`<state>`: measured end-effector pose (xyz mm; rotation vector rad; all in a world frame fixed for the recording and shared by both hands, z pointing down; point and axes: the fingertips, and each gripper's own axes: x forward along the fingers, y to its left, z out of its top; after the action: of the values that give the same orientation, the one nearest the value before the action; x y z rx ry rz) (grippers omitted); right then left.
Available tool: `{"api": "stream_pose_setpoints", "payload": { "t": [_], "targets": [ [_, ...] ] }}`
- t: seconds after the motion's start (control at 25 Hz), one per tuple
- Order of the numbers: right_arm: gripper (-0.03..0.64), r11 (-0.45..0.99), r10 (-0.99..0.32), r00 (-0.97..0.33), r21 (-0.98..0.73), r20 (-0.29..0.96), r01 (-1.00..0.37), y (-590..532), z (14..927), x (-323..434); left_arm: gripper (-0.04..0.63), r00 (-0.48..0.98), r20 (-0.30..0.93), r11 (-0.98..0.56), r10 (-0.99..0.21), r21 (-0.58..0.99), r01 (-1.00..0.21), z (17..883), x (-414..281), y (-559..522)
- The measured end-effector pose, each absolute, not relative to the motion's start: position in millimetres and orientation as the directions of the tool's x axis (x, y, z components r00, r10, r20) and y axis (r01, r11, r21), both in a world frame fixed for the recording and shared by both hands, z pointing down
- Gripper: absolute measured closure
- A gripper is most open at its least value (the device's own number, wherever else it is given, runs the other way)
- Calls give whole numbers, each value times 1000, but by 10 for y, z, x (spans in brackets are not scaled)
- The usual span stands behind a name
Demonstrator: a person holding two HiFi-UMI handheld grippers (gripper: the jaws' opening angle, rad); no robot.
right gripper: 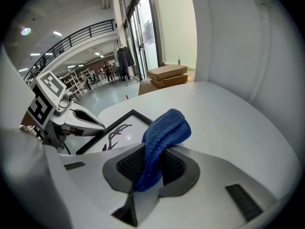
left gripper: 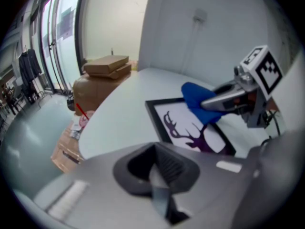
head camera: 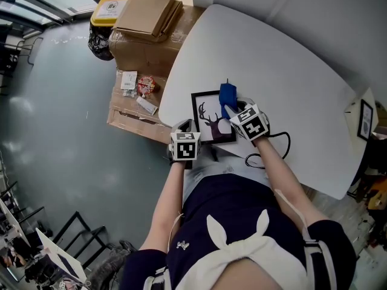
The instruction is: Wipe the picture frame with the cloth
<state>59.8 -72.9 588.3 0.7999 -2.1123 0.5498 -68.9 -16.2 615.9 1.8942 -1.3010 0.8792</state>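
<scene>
Head view: picture frame [head camera: 208, 125] with a deer print lies flat on the white worktop [head camera: 284, 71], near your edge. Your right gripper [head camera: 240, 109] holds the blue cloth [head camera: 227, 97] over its far right corner.
Left gripper view: your left gripper [left gripper: 159, 175] is pressed together, empty, just short of the frame.
Right gripper view: jaws pinch the cloth.

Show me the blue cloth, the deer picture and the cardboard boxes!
blue cloth [right gripper: 167, 127]: right gripper view, folded top end.
deer picture [head camera: 211, 121]: head view, the deer print.
cardboard boxes [head camera: 148, 12]: head view, top flat box.
</scene>
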Motion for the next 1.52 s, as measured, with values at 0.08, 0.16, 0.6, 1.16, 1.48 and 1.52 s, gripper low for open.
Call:
{"api": "stream_pose_setpoints", "payload": {
  "t": [0.08,0.16,0.6,1.16,1.48,1.52],
  "targets": [
    [551,707,-354,-491,-115,796,-697,-716,5878,593,592,276,827,-284,-491,148,-947,6145,-686,-149],
    [551,707,-355,-495,-119,793,-697,-706,5876,593,592,278,821,-291,-499,144,-946,6088,-673,-150],
    [551,692,-367,-504,-133,782,-709,-698,5884,598,592,329,803,-335,-497,172,-926,5950,-521,-100],
    [551,683,-376,-510,-141,774,-717,-582,5887,603,591,338,800,-342,-495,178,-923,5993,-514,-66],
    [551,681,-377,-512,-144,772,-718,-489,5879,605,591,338,802,-340,-493,180,-923,5982,-512,-64],
    [551,681,-375,-513,-146,772,-718,-479,5881,605,591,340,800,-340,-494,182,-923,5985,-513,-68]
  ]
}}
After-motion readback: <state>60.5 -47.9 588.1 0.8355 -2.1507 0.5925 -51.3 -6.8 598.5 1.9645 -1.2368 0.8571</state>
